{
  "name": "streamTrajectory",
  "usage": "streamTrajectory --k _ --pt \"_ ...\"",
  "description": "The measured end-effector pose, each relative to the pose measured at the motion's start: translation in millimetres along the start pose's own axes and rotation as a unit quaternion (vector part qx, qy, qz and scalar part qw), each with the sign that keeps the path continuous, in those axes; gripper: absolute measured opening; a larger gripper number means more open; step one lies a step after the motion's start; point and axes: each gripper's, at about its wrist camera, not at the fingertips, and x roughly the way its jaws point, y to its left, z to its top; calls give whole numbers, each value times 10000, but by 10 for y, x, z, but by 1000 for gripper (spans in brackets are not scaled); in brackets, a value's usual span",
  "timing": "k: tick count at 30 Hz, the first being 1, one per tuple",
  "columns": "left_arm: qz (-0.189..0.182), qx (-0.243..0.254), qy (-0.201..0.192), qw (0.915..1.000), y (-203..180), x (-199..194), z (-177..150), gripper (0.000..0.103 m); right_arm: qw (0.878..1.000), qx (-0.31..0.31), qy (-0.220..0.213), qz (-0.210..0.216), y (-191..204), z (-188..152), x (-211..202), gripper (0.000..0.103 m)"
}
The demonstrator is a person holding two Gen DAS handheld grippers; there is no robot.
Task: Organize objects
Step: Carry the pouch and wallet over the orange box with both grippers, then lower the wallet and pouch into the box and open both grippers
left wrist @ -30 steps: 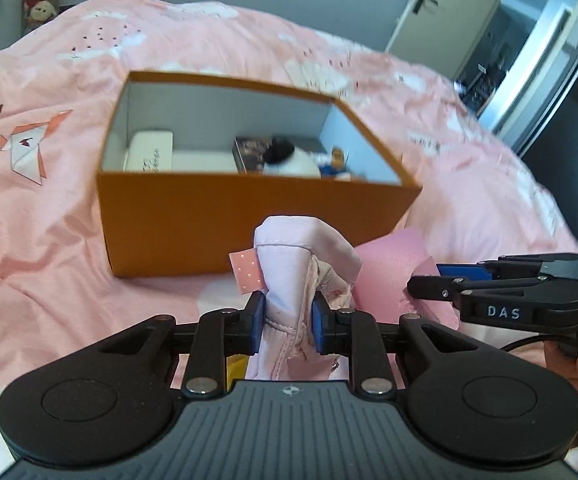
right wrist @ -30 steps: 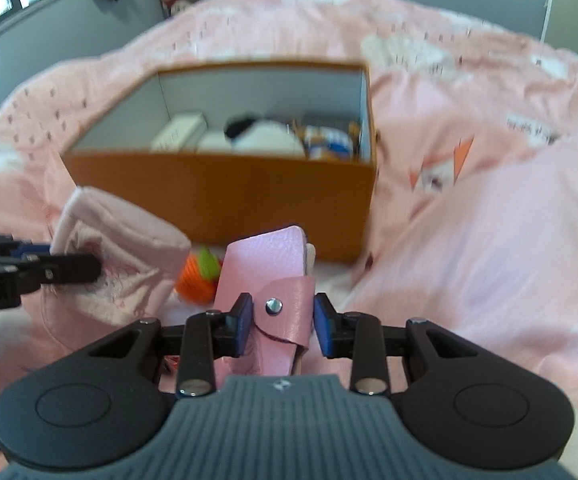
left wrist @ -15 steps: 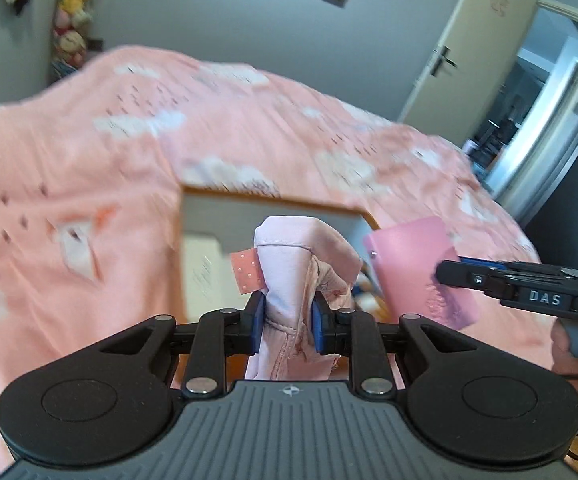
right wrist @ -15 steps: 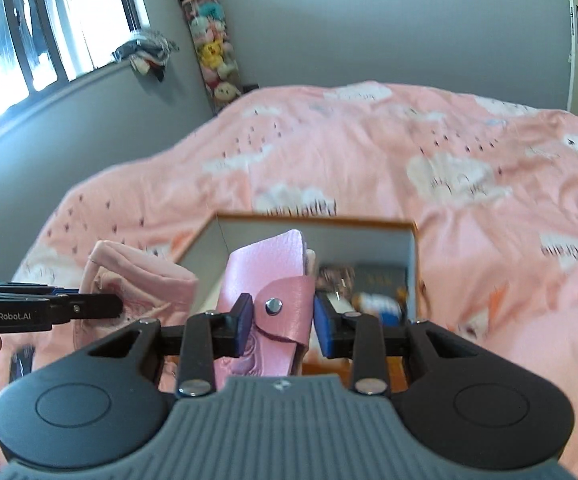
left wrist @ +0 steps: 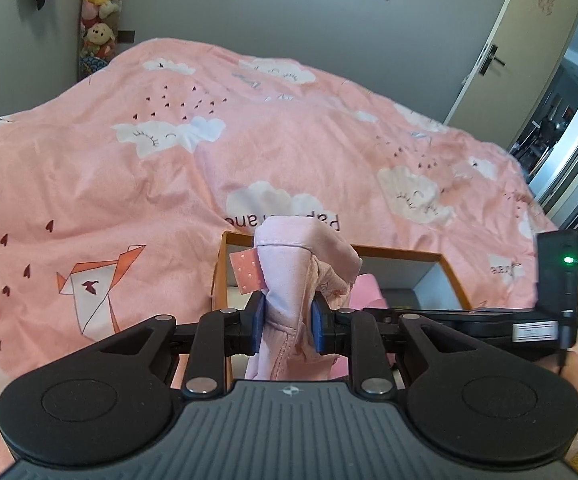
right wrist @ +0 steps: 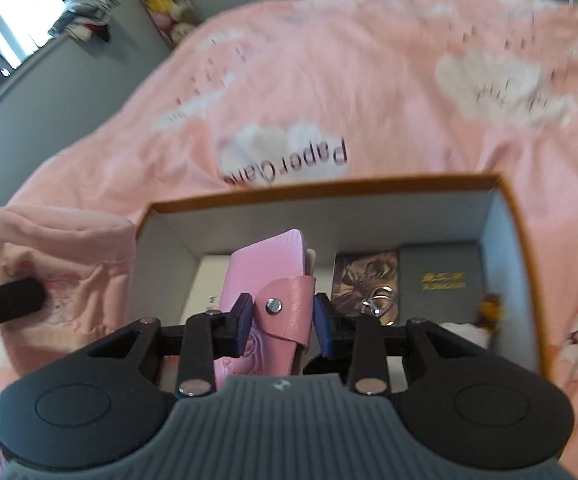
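Note:
My left gripper (left wrist: 288, 327) is shut on a bunched pale pink cloth pouch (left wrist: 297, 276) with a dotted tag, held just in front of the orange box (left wrist: 393, 253). The same pouch (right wrist: 57, 268) shows left of the box in the right wrist view. My right gripper (right wrist: 283, 322) is shut on a pink leather card wallet (right wrist: 273, 276) with a snap flap, held over the open orange box (right wrist: 523, 240). Inside the box lie a dark patterned booklet (right wrist: 365, 276), a grey book with gold lettering (right wrist: 443, 280), a white item and a keyring.
The box rests on a bed with a pink cloud-print duvet (left wrist: 169, 160). A stack of plush toys (left wrist: 97, 20) stands by the grey wall at the back left, and a door (left wrist: 505, 52) at the right. A hand (left wrist: 577, 376) holds the right gripper's body (left wrist: 489, 320).
Both grippers rose and moved forward to the box with their loads. The right gripper with the wallet now hangs over the box's inside; the pouch has reached its near left corner.

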Motion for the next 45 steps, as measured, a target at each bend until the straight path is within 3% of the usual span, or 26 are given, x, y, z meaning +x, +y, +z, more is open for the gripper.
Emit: streamTrajectory --k 8,14,20,26,33,38,45 --pt "6 45 111 9999 93 246 36 26 9984 -33 519 -220 19 116 627 35" --pt "-57 140 181 9997 121 324 33 26 9968 105 748 -267 29 157 846 35" --pt "-72 232 258 9994 94 387 41 27 9953 -141 834 -466 79 154 936 36" --pt "-154 74 333 9993 93 416 75 26 9940 -722 562 -593 154 147 780 37" --pt "-522 -381 479 9968 11 550 117 27 9926 -997 5 -697 52 157 308 36" --pt "-873 -1183 891 9851 38 905 56 27 9876 -1115 -443 -1014 -69 112 55 36" --pt "-856 -1730 1303 9725 134 1386 -58 26 9867 -1163 -425 -1055 -205 62 27 36"
